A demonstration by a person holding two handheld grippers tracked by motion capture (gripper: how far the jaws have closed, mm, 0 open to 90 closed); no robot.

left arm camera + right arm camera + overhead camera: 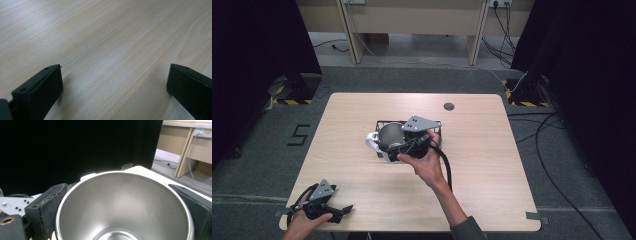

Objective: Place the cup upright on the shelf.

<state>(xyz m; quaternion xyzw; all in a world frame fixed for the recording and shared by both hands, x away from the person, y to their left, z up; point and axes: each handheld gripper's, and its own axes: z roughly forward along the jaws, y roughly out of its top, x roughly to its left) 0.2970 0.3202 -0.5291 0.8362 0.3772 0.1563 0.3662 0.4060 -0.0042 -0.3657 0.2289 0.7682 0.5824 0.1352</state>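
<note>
A steel cup [390,133] with a white handle [372,141] is at the middle of the wooden table [472,165], tilted, at the left end of a black wire basket [438,125]. My right gripper [388,144] is shut on the cup. In the right gripper view the cup's bare steel inside [125,205] lies between the two black pads [50,202], which press on its rim from both sides. My left gripper [341,212] rests at the table's near left corner, held by a hand. Its jaws stand wide apart over bare wood [105,42], with nothing between them.
A round cable hole [448,106] sits near the table's far edge. Cables [557,150] trail over the grey floor on the right. Pale desks [412,25] stand at the back, and black curtains [257,50] hang on both sides.
</note>
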